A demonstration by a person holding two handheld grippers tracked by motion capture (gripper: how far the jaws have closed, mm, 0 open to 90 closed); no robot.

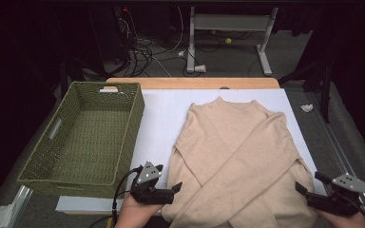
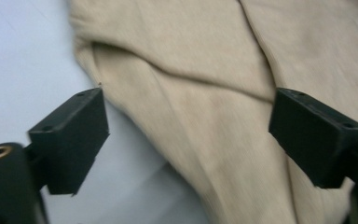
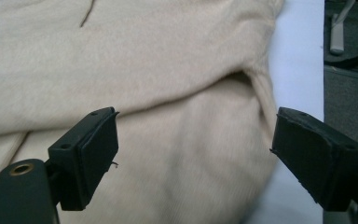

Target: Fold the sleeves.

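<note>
Had both jaws wide at the sweater's (image 1: 237, 156) near corners, left gripper (image 1: 171, 189) and right gripper (image 1: 303, 194) holding nothing; sleeves crossed, hem fold looked next.

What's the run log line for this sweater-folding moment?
sweater: flat, sleeves crossed | left hand-held gripper: open, at left hem | right hand-held gripper: open, at right hem | basket: empty

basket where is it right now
In the high view the green woven basket sits at the table's left, beside the beige sweater, just beyond the left gripper.
</note>
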